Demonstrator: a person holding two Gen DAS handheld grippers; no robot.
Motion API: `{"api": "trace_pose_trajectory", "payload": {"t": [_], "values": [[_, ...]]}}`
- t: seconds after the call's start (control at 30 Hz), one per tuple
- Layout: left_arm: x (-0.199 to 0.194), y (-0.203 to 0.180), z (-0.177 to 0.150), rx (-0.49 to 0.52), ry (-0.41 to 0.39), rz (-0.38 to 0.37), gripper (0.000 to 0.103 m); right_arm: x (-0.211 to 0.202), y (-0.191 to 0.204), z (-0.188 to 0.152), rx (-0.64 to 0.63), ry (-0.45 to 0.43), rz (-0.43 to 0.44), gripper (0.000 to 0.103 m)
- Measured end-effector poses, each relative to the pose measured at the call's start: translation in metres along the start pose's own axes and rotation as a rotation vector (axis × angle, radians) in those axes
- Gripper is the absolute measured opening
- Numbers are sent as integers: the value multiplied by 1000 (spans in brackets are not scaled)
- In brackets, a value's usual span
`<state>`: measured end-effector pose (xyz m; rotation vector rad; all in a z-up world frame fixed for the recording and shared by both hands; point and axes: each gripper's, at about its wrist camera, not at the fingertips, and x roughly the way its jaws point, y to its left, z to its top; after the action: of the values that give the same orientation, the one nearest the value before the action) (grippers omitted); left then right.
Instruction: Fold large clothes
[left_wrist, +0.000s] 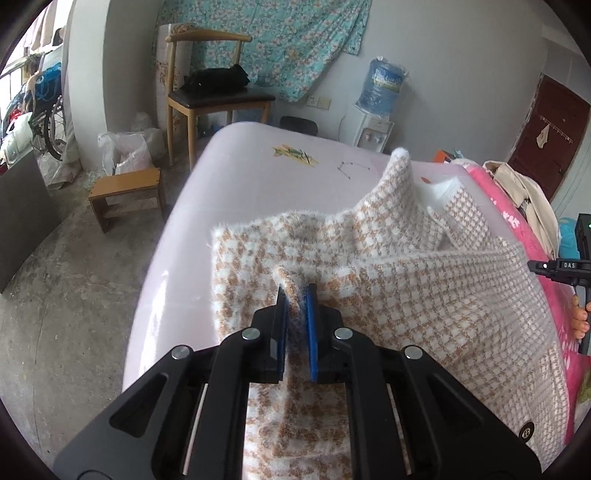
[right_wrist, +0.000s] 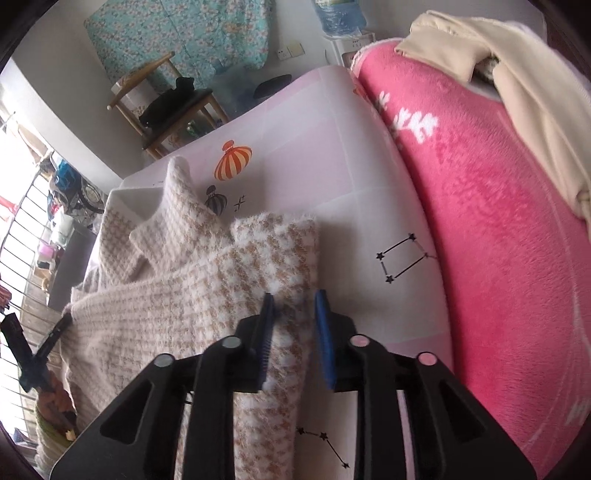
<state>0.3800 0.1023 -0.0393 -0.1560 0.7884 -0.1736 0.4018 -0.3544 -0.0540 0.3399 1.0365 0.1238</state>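
Note:
A fuzzy tan-and-white houndstooth garment (left_wrist: 424, 280) lies spread on the pale pink bed sheet (left_wrist: 258, 166), with one corner standing up at the far side. My left gripper (left_wrist: 295, 291) is shut on a pinched ridge of this garment near its left edge. In the right wrist view, a sleeve-like strip of the garment (right_wrist: 280, 258) runs between the blue pads of my right gripper (right_wrist: 293, 299). Those jaws stand apart, and the right pad is clear of the cloth. The other gripper and the hand holding it show at the far left (right_wrist: 22, 350).
A thick pink blanket (right_wrist: 498, 221) with a beige garment (right_wrist: 517, 66) on it fills the right side of the bed. Beyond the bed stand a wooden chair (left_wrist: 214, 96), a low stool (left_wrist: 125, 192), plastic bags and a water dispenser (left_wrist: 380, 92).

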Motion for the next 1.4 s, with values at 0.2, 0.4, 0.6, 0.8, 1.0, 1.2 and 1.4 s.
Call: {"api": "trace_pose_trajectory", "payload": {"t": [0.2,0.4,0.6,0.8,1.0,1.2,1.4], "values": [[9,10,2,-5,47,8,12,-13,4,-14,-52,-3,-15,36],[-42,31,8,-104,-70,-27,21,-50,16,-26,-145,-86,-48,36],[-51,-11,-1,-34,28,-209,32,-47,66,-46,-401,-68,-62,36],[-10,-30,-33,-12,152,-172,33,0,45,-63,-465,64,-217,37],[-18,-31,-33,25,137,-150,38,-34,58,-57,-462,31,-235,36],[-12,-32,-26,39,128,-134,41,-55,100,-128,-718,40,-207,58],[-10,-37,-25,16,116,-146,45,-40,69,-138,-693,-5,-474,58]]}}
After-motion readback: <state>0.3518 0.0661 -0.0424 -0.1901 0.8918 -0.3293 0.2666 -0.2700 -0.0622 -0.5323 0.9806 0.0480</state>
